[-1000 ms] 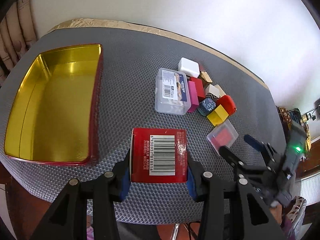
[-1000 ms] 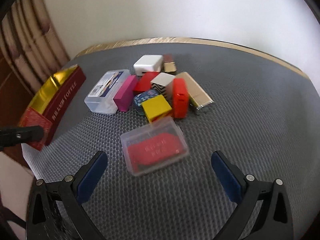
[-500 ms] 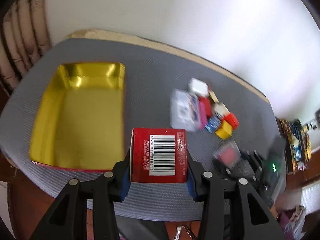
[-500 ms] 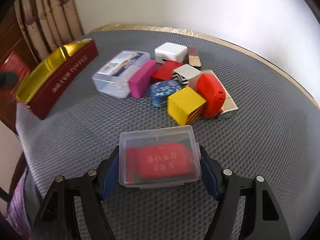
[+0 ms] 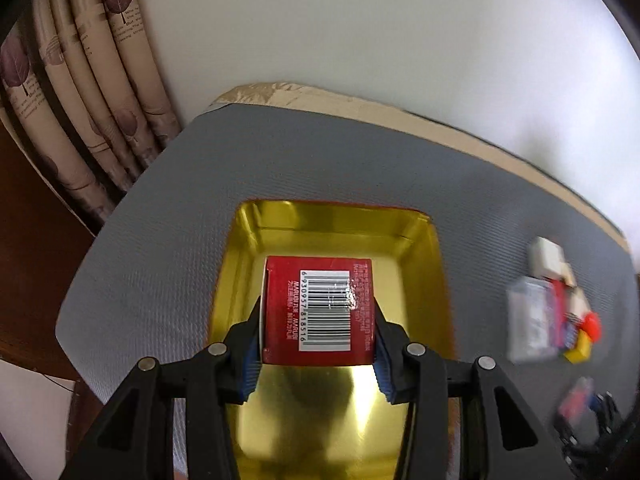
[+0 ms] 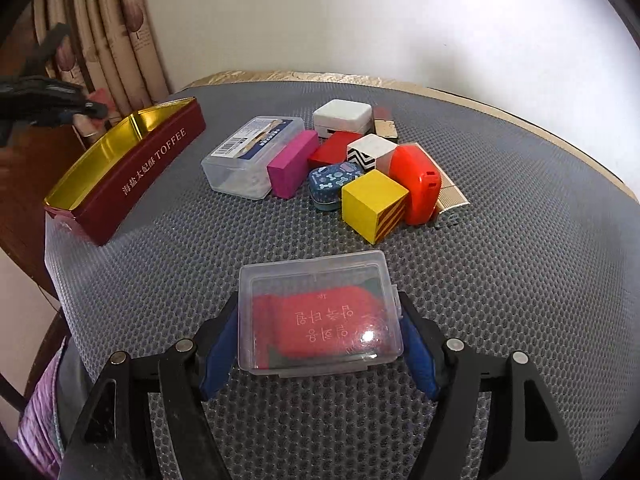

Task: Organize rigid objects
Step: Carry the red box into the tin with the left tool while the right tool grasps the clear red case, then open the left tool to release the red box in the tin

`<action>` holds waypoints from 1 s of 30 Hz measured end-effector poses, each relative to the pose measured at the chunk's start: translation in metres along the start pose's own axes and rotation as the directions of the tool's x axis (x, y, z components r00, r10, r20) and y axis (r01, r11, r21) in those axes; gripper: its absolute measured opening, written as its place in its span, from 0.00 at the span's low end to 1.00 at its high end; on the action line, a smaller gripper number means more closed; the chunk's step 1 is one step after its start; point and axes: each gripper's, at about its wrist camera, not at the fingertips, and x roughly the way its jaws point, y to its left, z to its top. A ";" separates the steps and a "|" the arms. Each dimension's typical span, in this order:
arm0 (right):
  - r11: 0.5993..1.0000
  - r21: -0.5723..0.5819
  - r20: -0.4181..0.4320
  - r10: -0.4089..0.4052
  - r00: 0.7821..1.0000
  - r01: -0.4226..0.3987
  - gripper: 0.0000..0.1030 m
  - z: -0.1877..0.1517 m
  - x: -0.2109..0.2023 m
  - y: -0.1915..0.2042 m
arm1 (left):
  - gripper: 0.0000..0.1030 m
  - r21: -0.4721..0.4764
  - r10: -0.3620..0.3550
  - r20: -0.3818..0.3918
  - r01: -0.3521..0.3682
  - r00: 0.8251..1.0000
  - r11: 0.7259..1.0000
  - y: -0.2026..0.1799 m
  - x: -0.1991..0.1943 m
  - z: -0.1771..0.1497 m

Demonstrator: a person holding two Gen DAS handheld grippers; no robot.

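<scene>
Basically two picks running in parallel. Left gripper (image 5: 316, 354) is clamped on the red box (image 5: 318, 310), pads on its two side faces, barcode face up, jaws about half closed. It hangs over the gold inside of the tin (image 5: 424, 264), roughly mid-tin, so it looks lined up for a drop; can't tell if the box touches the floor yet. Side grip keeps the bottom free, so it should land flat. Right gripper (image 6: 320, 346) has the clear case (image 6: 320, 312) with the red card inside, pads tight on its short ends, case low over the mat (image 6: 520, 240) at near centre; lifted or resting, can't tell. Rest of the pile sits just beyond it: yellow cube (image 6: 374, 204), orange case (image 6: 416, 184), blue tin (image 6: 332, 184), pink block (image 6: 292, 162), long clear box (image 6: 252, 156), white box (image 6: 340, 118). Tin stands far left, open side up, clear path for the next carry.
</scene>
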 end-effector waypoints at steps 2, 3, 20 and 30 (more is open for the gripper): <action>1.000 0.003 -0.001 0.003 1.000 -0.003 0.67 0.000 0.000 -0.001 | 0.44 0.018 -0.008 -0.005 0.009 1.000 1.000 -0.002 0.014 0.006; 1.000 0.005 -0.002 0.003 1.000 -0.003 0.67 -0.001 0.001 -0.001 | 0.44 0.025 0.008 -0.008 -0.008 1.000 1.000 0.000 0.022 0.010; 1.000 0.000 -0.016 0.000 1.000 0.000 0.67 0.000 0.006 -0.003 | 0.45 -0.002 0.046 -0.076 -0.047 0.996 0.999 0.022 0.079 0.023; 1.000 -0.013 -0.020 -0.008 1.000 0.008 0.68 -0.001 0.007 -0.001 | 0.46 0.013 0.024 -0.093 -0.023 0.995 1.000 0.021 0.079 0.022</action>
